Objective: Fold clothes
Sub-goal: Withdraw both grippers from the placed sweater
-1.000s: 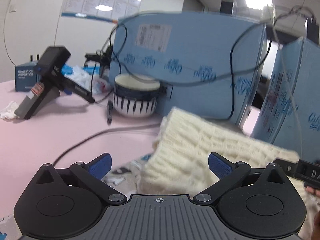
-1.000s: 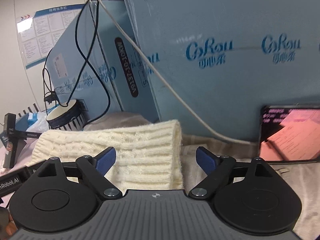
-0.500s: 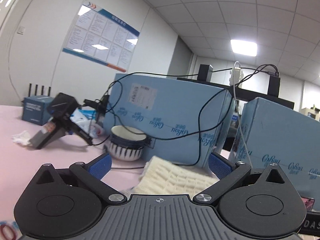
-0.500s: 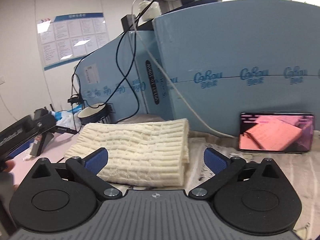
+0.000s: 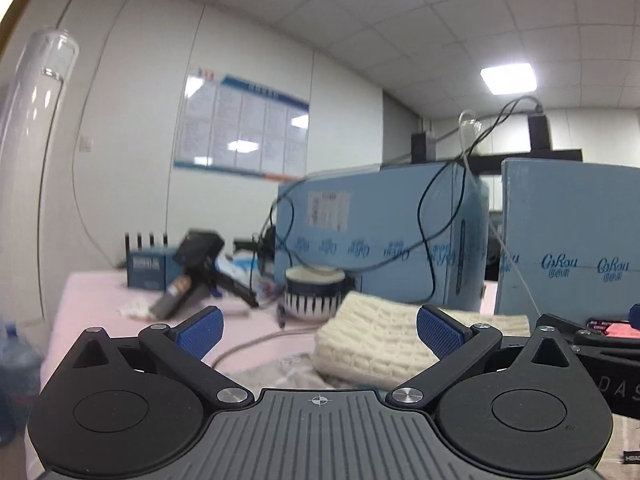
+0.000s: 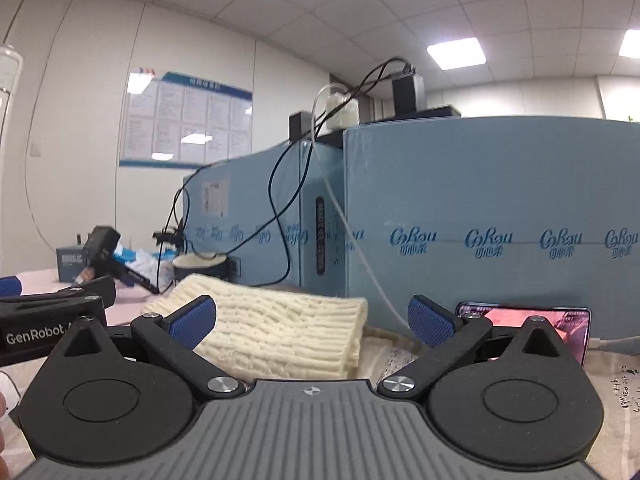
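Both the left tool (image 5: 318, 326) and right tool (image 6: 312, 318), released and empty, are drawing back and up from the folded cream cable-knit sweater (image 6: 276, 334) lying on the near counter (image 5: 96, 304), suggesting this fold is finished.

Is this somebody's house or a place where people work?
Probably an office or lab: a tiled ceiling with panel lights, a wall notice board, and stacked blue cartons behind the folded cream sweater.
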